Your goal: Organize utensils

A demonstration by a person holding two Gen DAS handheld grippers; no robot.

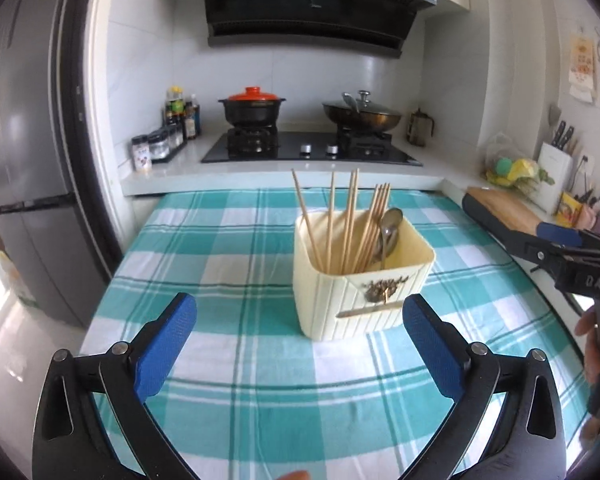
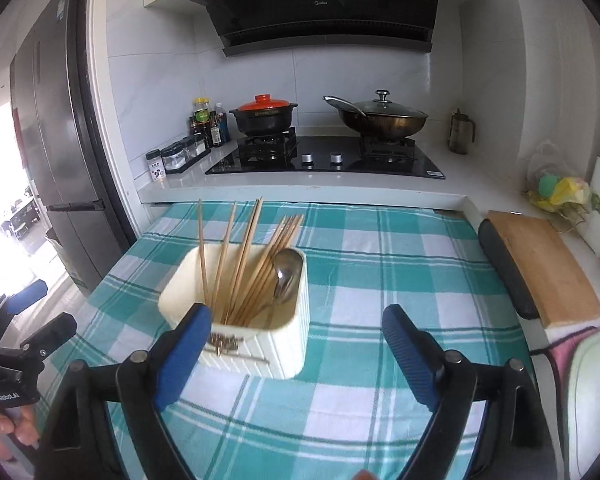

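Observation:
A cream utensil holder (image 1: pixel 356 296) stands on the teal checked tablecloth (image 1: pixel 228 248). It holds several wooden chopsticks (image 1: pixel 352 224) and metal spoons (image 1: pixel 388 232). My left gripper (image 1: pixel 300 320) is open and empty, just in front of the holder. In the right wrist view the holder (image 2: pixel 260 320) with its chopsticks (image 2: pixel 252 264) and spoons (image 2: pixel 284 276) sits ahead to the left. My right gripper (image 2: pixel 296 336) is open and empty, its left finger (image 2: pixel 184 356) in front of the holder. The right gripper also shows at the right edge of the left wrist view (image 1: pixel 540 240).
A stove (image 1: pixel 312 148) with a red-lidded pot (image 1: pixel 252 108) and a wok (image 1: pixel 360 114) stands behind the table. Seasoning bottles (image 1: pixel 168 132) stand at the back left. A wooden cutting board (image 2: pixel 540 264) lies right of the table. A fridge (image 1: pixel 32 140) is at left.

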